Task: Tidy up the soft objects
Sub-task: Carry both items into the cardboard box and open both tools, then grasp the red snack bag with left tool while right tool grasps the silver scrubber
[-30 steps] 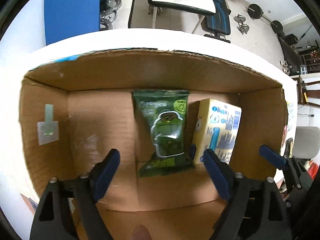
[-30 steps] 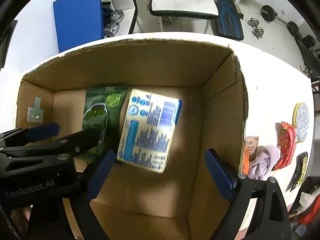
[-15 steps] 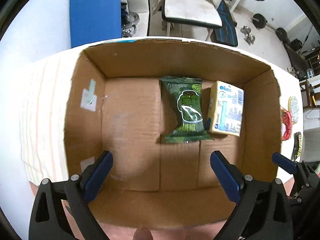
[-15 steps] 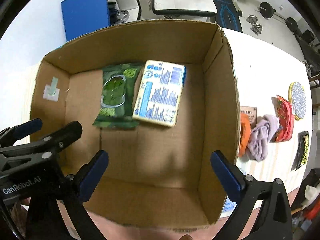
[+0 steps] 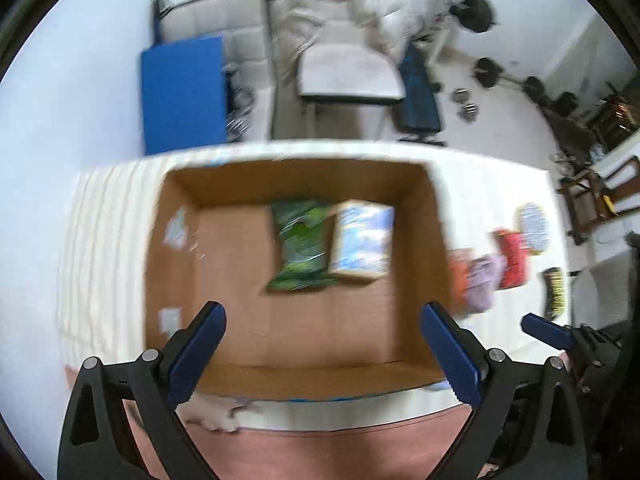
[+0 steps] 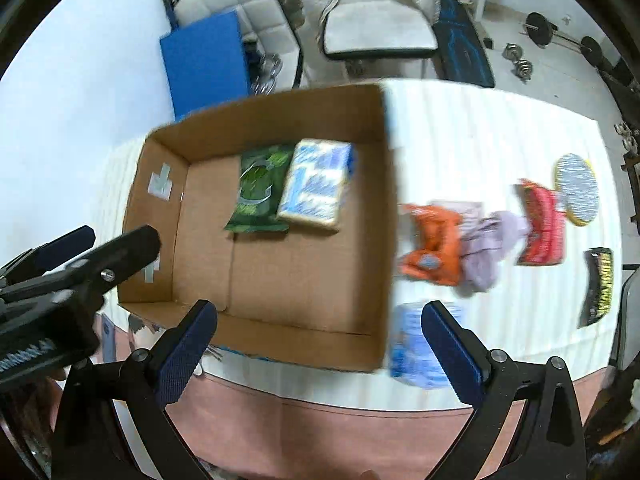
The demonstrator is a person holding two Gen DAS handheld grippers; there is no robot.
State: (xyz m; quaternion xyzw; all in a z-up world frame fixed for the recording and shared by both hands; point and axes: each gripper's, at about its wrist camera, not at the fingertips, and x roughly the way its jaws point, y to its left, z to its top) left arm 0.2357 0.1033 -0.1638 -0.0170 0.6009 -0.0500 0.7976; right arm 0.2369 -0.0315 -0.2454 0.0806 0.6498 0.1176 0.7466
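Observation:
A brown cardboard box stands on the white table. On its floor lie a green packet and, to its right, a pale yellow and blue pack, side by side. My left gripper hangs open above the box's near side with nothing between its fingers. My right gripper is open too and empty, above the box's near right corner. Right of the box lie an orange packet, a lilac cloth, a red packet, a black packet and a blue pack.
A round yellow-rimmed scourer lies far right on the table. The table's near edge meets a pink floor. Beyond the table stand a blue board, a white chair and dumbbells.
Both grippers rose up and back out of the box, so the whole box and the items on the table now show. Both sets of jaws opened a little wider.

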